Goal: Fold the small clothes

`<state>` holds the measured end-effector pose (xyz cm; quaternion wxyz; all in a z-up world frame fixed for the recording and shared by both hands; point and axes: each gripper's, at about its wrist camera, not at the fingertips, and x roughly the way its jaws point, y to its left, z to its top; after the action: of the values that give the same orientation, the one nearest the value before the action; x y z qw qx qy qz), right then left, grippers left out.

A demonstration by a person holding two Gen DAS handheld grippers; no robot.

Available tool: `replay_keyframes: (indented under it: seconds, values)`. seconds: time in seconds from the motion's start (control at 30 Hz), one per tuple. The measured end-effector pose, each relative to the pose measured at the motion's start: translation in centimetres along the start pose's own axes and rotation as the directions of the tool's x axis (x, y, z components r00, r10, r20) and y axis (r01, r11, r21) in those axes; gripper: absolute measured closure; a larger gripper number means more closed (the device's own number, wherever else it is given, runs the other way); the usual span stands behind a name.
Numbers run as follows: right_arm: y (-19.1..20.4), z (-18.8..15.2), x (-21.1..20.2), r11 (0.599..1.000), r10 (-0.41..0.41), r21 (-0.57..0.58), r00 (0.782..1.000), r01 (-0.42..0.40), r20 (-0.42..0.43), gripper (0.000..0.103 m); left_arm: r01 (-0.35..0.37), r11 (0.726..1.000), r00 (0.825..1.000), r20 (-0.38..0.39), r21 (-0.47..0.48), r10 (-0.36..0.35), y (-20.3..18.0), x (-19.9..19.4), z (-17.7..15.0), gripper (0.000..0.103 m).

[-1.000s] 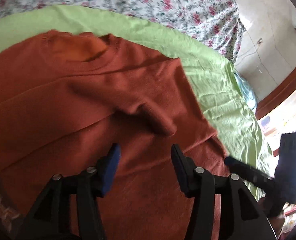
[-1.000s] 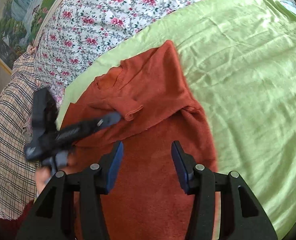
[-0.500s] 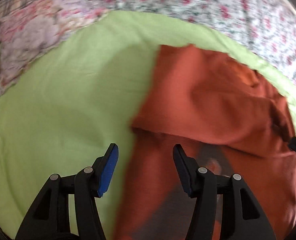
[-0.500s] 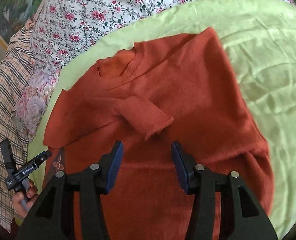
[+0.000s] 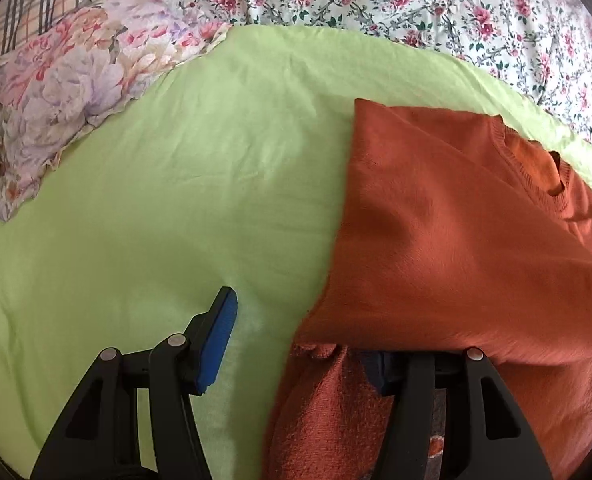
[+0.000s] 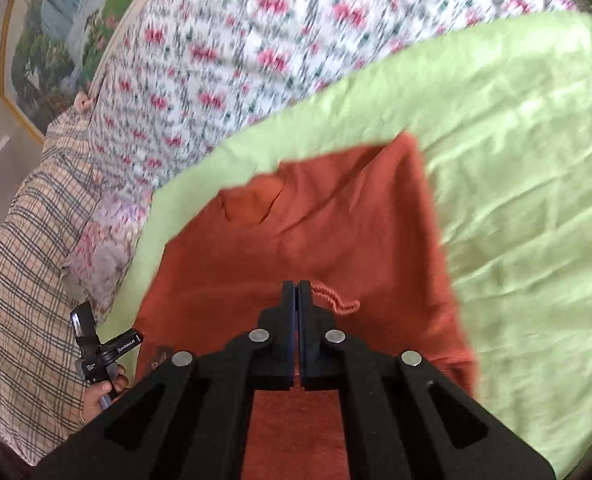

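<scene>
An orange knit sweater (image 5: pixel 456 240) lies on a light green sheet (image 5: pixel 176 200), neck opening (image 5: pixel 552 176) to the far right. My left gripper (image 5: pixel 296 332) is open at the sweater's left edge: its blue-padded left finger (image 5: pixel 216 340) rests over bare sheet, and its right finger is tucked under a raised layer of the sweater. In the right wrist view the sweater (image 6: pixel 316 240) sits ahead, blurred. My right gripper (image 6: pixel 296 288) is shut, and the ribbed sleeve cuff (image 6: pixel 340 302) comes out from its tips. The left gripper (image 6: pixel 104 344) shows at lower left.
A floral pillow (image 5: pixel 68 92) lies at the sheet's far left beside a plaid cloth (image 6: pixel 24 280). A rose-print bedspread (image 5: pixel 416 8) runs along the back. A framed painting (image 6: pixel 56 20) hangs on the wall. A hand (image 6: pixel 100 392) holds the left gripper.
My right gripper's jaws went from open to shut at the sleeve cuff, and the view pulled back. My left gripper swung left off the sweater's chest to its left edge.
</scene>
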<state>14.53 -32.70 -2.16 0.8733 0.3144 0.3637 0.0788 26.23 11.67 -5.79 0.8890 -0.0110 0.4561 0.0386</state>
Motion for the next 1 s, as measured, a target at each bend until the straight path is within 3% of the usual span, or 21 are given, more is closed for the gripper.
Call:
replay_keyframes:
  seconds: [0.13, 0.37, 0.47, 0.63, 0.8, 1.0]
  values:
    - [-1.9, 0.1, -0.3, 0.997, -0.068, 0.018, 0.997, 0.069, -0.031, 0.102, -0.014, 1.000, 1.000, 0.002, 0.006, 0.014, -0.2, 0.0, -0.7, 0.046]
    - [-3.0, -2.2, 2.7, 0.986, -0.167, -0.026, 0.976, 0.165, -0.137, 0.102, 0.033, 0.997, 0.999, -0.006, -0.072, -0.034, 1.8, 0.1, -0.8, 0.045]
    - [-2.8, -2.3, 2.6, 0.985, -0.175, -0.033, 0.976, 0.172, -0.130, 0.102, 0.022, 0.998, 1.000, -0.003, -0.067, -0.022, 1.6, 0.0, -0.7, 0.045]
    - [-1.0, -0.4, 0.7, 0.981, -0.181, -0.080, 0.983, 0.178, -0.024, 0.102, 0.032, 0.996, 0.999, -0.004, -0.079, -0.033, 1.9, 0.0, -0.9, 0.045]
    - [-2.5, -1.9, 3.2, 0.968, -0.247, -0.083, 0.962, 0.239, -0.118, 0.102, 0.046, 0.996, 0.999, -0.015, -0.080, -0.047, 2.2, 0.0, -0.7, 0.045]
    - [-3.2, -2.6, 3.2, 0.969, -0.245, -0.040, 0.960, 0.242, -0.131, 0.102, 0.068, 0.992, 0.997, -0.037, -0.109, -0.072, 3.0, -0.4, -1.2, 0.045]
